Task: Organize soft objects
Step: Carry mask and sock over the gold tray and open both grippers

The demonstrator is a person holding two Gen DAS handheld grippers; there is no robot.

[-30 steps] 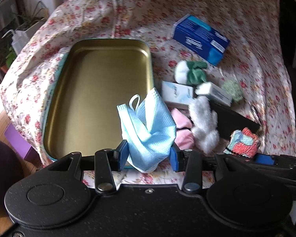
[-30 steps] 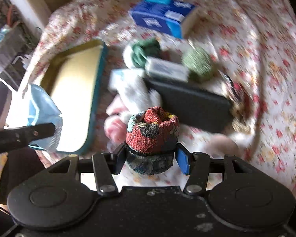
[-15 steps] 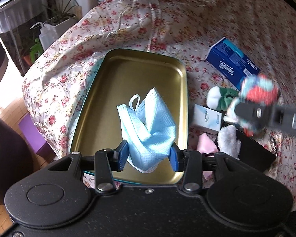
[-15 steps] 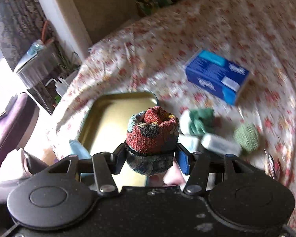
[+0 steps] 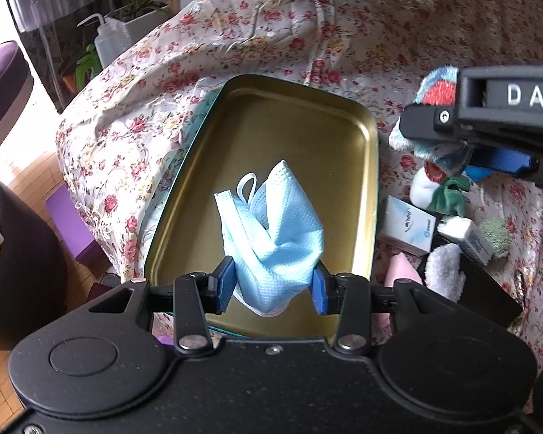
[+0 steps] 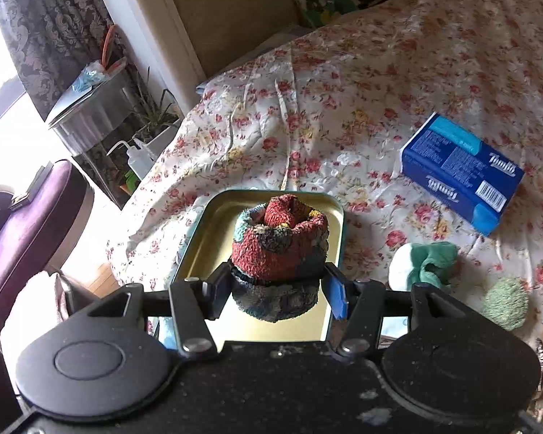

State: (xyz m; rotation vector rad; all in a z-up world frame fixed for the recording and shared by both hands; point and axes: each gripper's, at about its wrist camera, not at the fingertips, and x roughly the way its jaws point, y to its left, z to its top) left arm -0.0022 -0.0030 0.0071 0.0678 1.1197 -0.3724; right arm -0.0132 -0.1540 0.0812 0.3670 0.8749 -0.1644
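Left tool is clamped on the crumpled blue face mask, both blue pads pressed into the fabric, and the mask hangs over the gold tray with its white ear loop poking up at the top. The tray sits on the floral cloth covering the tabletop.

Over on the other side, the right tool is closed on a rolled, multicoloured sock, red on top and darker below, squeezed between its pads. From the right wrist view that sock is held above the tray, towards its near end. In the left wrist view the right tool comes in from the right edge, off the tray's far right corner, with the sock peeking out around it.

Waiting on the cloth to the right of the tray: a white-and-green sock bundle, a fuzzy green ball, a blue tissue box further back, a small white carton, something pink, a white fluffy piece and a flat black item.
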